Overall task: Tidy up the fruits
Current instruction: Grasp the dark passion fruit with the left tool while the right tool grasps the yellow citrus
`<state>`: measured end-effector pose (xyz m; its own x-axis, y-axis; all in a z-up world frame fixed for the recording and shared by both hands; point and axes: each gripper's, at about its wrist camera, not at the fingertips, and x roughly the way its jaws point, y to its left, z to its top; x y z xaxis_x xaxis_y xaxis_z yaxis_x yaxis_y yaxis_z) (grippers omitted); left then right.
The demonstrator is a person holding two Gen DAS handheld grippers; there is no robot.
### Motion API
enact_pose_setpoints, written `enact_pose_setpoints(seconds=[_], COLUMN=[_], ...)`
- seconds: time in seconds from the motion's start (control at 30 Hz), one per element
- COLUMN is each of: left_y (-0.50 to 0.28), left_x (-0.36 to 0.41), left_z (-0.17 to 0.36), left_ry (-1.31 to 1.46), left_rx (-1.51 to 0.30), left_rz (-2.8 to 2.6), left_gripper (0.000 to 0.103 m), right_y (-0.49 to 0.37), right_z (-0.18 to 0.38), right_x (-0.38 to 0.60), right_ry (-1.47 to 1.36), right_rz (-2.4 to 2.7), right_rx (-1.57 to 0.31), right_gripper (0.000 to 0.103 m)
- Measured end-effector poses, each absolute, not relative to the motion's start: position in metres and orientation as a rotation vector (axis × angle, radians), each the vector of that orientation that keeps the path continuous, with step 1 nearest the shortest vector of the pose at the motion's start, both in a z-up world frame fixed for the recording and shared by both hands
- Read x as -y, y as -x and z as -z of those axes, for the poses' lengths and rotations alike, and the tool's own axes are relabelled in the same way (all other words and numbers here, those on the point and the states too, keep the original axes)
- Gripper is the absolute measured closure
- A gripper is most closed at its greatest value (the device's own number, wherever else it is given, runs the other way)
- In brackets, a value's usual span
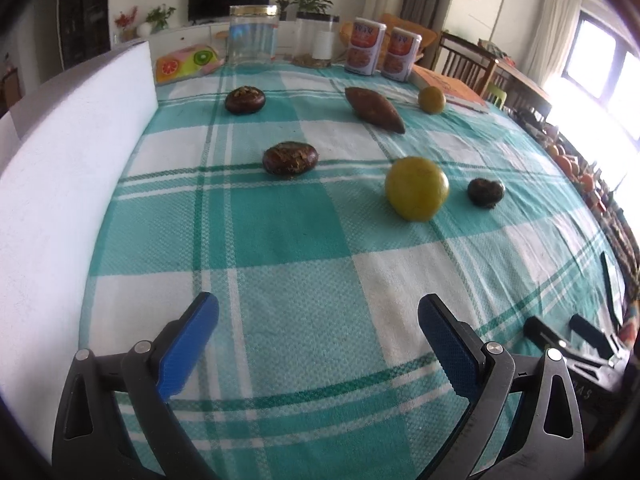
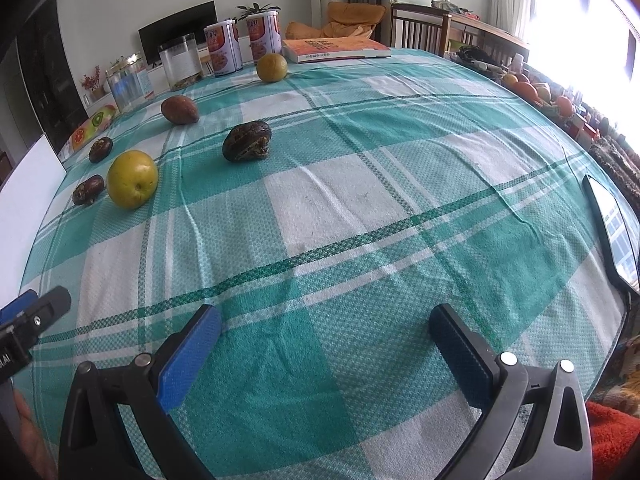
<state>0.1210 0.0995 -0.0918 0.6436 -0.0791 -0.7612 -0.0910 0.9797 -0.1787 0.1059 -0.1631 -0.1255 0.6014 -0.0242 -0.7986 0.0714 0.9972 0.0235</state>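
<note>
Fruits lie scattered on a teal checked tablecloth [image 1: 280, 240]. A large yellow-green fruit [image 1: 416, 188] [image 2: 132, 179] sits mid-table, a smaller one [image 1: 431, 99] [image 2: 271, 67] farther back. Three dark brown water chestnuts lie around: one [image 1: 290, 158] [image 2: 88, 189], one [image 1: 245, 99] [image 2: 100, 149], one [image 1: 485, 192] [image 2: 247, 141]. A brown sweet potato [image 1: 374, 109] [image 2: 179, 109] lies at the back. My left gripper [image 1: 318, 312] is open and empty above the near cloth. My right gripper [image 2: 326, 320] is open and empty too, well short of the fruits.
A white foam board [image 1: 72, 152] stands along the left edge. At the back stand a glass jar [image 1: 252, 34], a clear container [image 1: 316, 42], two cans [image 1: 382, 50] and an orange book [image 2: 334, 49]. A phone [image 2: 610, 228] lies at the right edge.
</note>
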Motion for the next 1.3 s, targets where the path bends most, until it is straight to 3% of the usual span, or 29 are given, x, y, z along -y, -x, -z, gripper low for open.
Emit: enact_pose_setpoints(seconds=[0.33,0.4,0.43,0.47,0.77,1.03,1.13,1.2,1.3], left_y=[-0.219,-0.228,-0.230,-0.231,-0.160,-0.080,-0.055,-0.040,-0.022], left_x=[-0.130,-0.128,-0.127,-0.127,-0.121,-0.125,-0.127,-0.131,-0.145], left_z=[0.109,0.112,0.111,0.111,0.086,0.041,0.023,0.011,-0.004], left_ry=[0.309,0.275,0.255,0.256,0.300,0.350,0.349,0.350,0.352], left_rx=[-0.932,-0.929,-0.914,-0.906,-0.867,-0.843,-0.824,-0.812,-0.791], left_rz=[-0.154,-0.163,-0.165,-0.136,-0.061,0.041,0.082,0.103,0.108], left_gripper=[0.005,0.018,0.033,0.059,0.058,0.058,0.058,0.058,0.058], right_y=[-0.107,-0.107,-0.107,-0.107,-0.108,-0.193,-0.227,-0.235,-0.227], right_z=[0.125,0.125,0.125,0.125,0.107,0.081,0.101,0.113,0.112], right_x=[0.161,0.161,0.161,0.161,0.169,0.055,0.028,0.021,0.031], right_ry=[-0.044,-0.044,-0.044,-0.044,-0.250,-0.042,0.020,0.051,0.008], right_rz=[0.055,0.056,0.056,0.056,-0.167,-0.393,-0.375,-0.355,-0.335], right_rx=[-0.925,-0.925,-0.925,-0.925,-0.881,-0.918,-1.008,-1.063,-1.063], right_gripper=[0.000,0.000,0.000,0.000,0.000,0.003,0.012,0.051,0.053])
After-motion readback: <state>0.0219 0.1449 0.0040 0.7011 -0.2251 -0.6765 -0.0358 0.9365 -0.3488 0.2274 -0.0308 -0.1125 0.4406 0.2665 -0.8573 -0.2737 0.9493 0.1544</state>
